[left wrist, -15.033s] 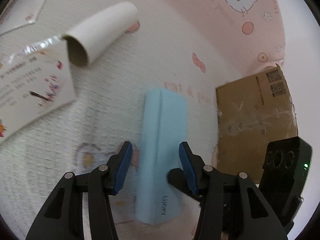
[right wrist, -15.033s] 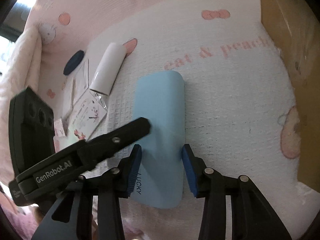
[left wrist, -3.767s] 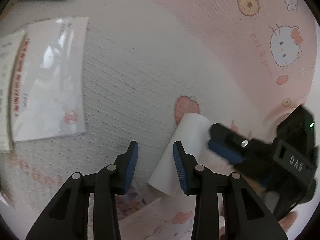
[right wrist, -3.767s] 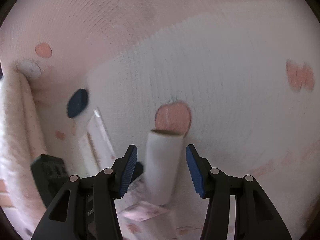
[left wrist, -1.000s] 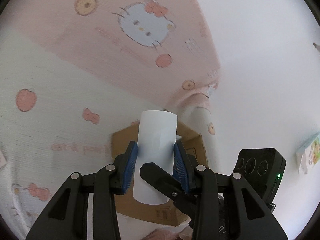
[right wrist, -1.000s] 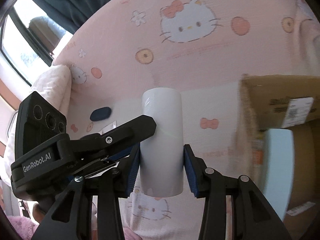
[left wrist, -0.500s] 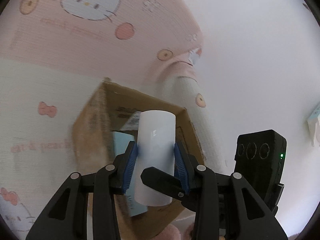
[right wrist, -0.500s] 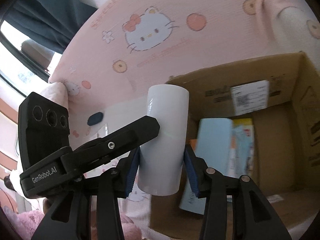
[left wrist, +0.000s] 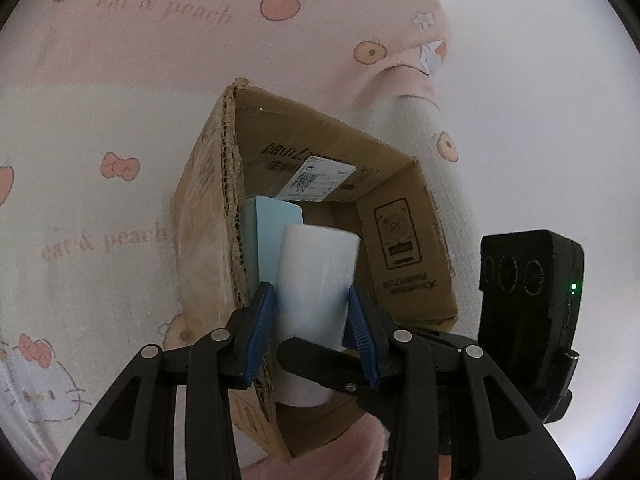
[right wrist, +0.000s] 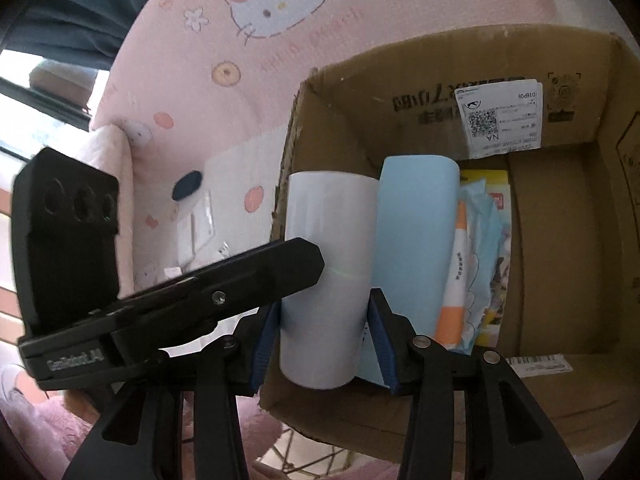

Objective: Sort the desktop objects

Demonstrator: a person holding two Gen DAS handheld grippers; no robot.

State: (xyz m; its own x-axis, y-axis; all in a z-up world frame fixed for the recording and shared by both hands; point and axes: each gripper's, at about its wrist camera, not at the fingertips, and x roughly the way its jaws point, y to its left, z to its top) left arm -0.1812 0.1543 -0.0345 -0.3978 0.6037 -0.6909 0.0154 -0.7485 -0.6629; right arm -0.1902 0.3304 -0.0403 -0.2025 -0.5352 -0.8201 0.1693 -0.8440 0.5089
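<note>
I am looking down at a surface covered by a pink and white cartoon-cat cloth (left wrist: 92,128); I cannot tell what lies under the cloth. Behind its far edge a plain pale wall (left wrist: 540,100) is showing in the left view, and in the right view a window (right wrist: 36,92) with a dark curtain (right wrist: 80,4) is sitting at the far left corner of the room.

1 open cardboard box (right wrist: 560,240) is standing at the right end of the cloth. Inside it I am counting 1 light blue case (right wrist: 416,224) leaning along the left wall, 1 orange and white pen (right wrist: 452,292), and 1 bundle of printed packets (right wrist: 484,248) beside the pen.

I am holding 1 white paper roll (right wrist: 324,280) with both tools at once. The left tool (left wrist: 312,336) is clamped on its sides, blue pads pressing the roll, and the right tool (right wrist: 324,340) is clamped on it too. The roll is pointing away from me and hanging over the box's left wall, just beside the blue case.

Out on the cloth, well apart from the box, I am seeing 1 dark blue oval object (right wrist: 187,185) and a few white cards (right wrist: 200,228); their exact number is too small to tell.
</note>
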